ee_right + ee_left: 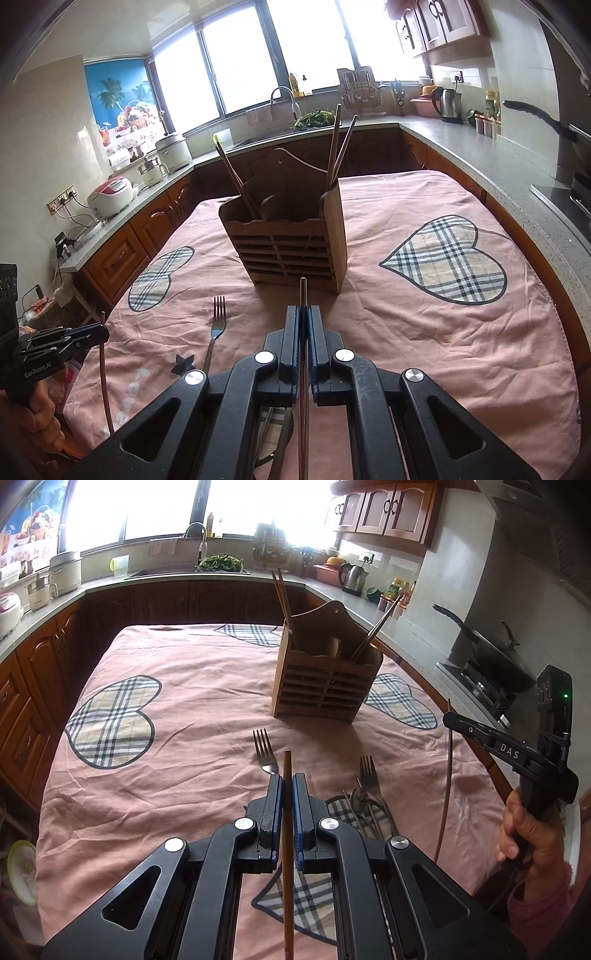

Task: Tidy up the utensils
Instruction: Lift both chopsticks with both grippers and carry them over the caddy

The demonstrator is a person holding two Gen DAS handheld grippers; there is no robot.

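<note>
A wooden utensil holder (327, 672) (288, 240) stands on the pink tablecloth with several chopsticks (282, 590) (341, 146) leaning in it. My left gripper (287, 779) is shut on a brown wooden chopstick (287, 849), held upright above the cloth. It shows at the left of the right wrist view (99, 334). My right gripper (303, 310) is shut on a thin chopstick (303, 295), which looks metallic there and brown in the left wrist view (445, 794). The right gripper shows at the right there (448, 718). A fork (264, 751) (218, 321) lies on the cloth before the holder.
A second fork (369, 775) and a spoon (360, 799) lie in a small pile near the table's front. The pink cloth (177, 768) has plaid hearts. Kitchen counters ring the table, with a kettle (447, 101), rice cookers (110, 197) and a wok (491, 646).
</note>
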